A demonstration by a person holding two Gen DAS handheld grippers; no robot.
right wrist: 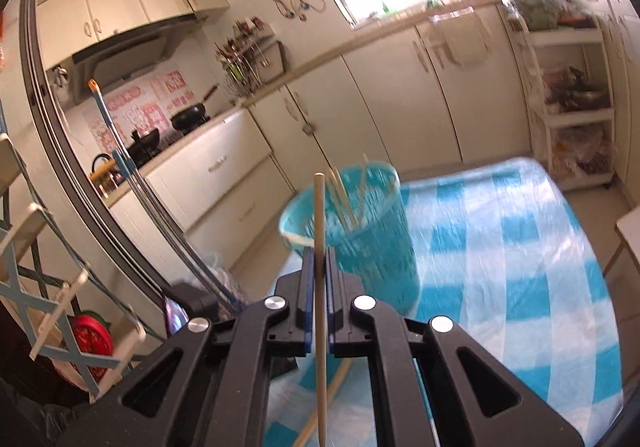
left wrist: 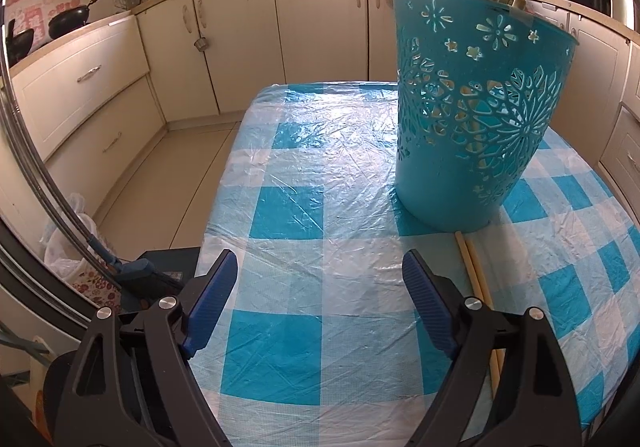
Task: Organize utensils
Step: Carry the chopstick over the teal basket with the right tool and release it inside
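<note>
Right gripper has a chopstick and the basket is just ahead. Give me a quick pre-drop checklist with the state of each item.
1. Chopstick clamped in the right gripper: ok, fingers shut on it, stick roughly upright.
2. Teal basket upright on the table: ok.
3. Basket mouth open to receive: ok, a few sticks already stand inside, room remains.
4. Chopstick tip above the rim: cannot tell, the right wrist view is blurred.
5. Left gripper out of the way: ok, open, empty, short of the basket.
6. Utensils left to collect: not ok, loose chopsticks lie on the table by the basket's base.
</note>
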